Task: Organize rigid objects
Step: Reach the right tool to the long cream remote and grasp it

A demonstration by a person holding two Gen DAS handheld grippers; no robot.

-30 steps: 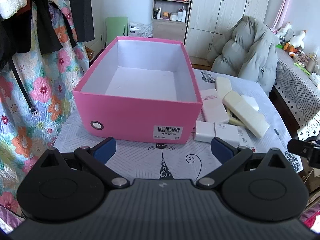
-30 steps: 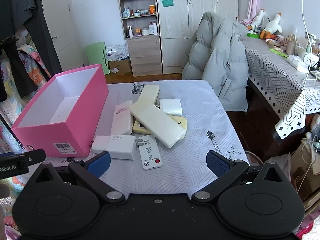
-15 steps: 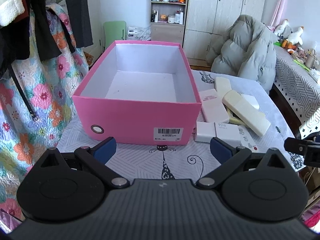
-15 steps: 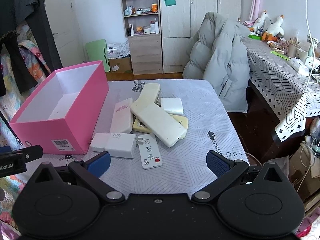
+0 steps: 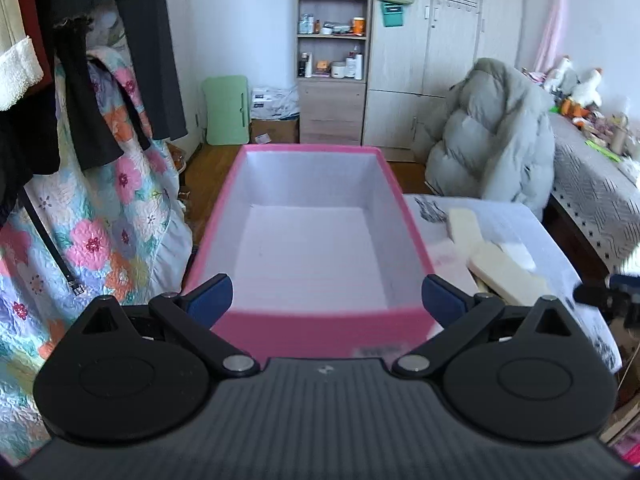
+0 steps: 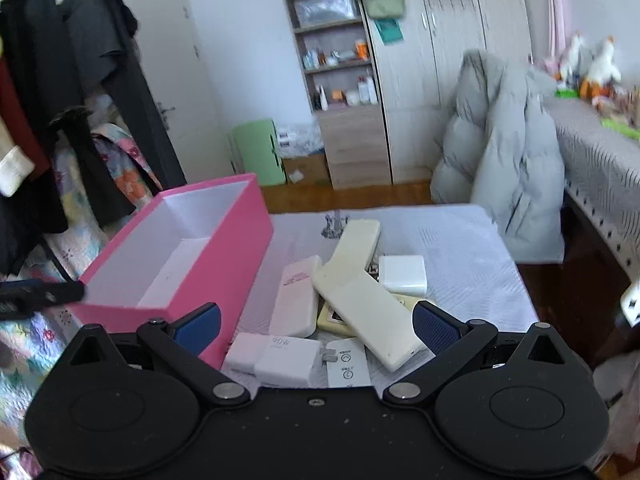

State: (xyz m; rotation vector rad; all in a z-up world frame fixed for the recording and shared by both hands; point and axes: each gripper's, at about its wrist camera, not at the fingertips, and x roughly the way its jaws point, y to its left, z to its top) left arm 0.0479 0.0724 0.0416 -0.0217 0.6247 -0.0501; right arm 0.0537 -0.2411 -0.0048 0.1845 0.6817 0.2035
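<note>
Both grippers' fingers are spread wide and hold nothing. The left gripper (image 5: 326, 298) hangs over the pink box's (image 5: 320, 334) near wall; the right gripper (image 6: 316, 322) hovers above the remotes (image 6: 366, 312) and chargers (image 6: 286, 362) piled beside the box on the worktop (image 6: 460, 240).

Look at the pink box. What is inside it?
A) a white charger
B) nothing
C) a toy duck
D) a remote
B: the pink box shows only its bare white floor, while the white charger and the other gadgets lie on the table beside it.
</note>
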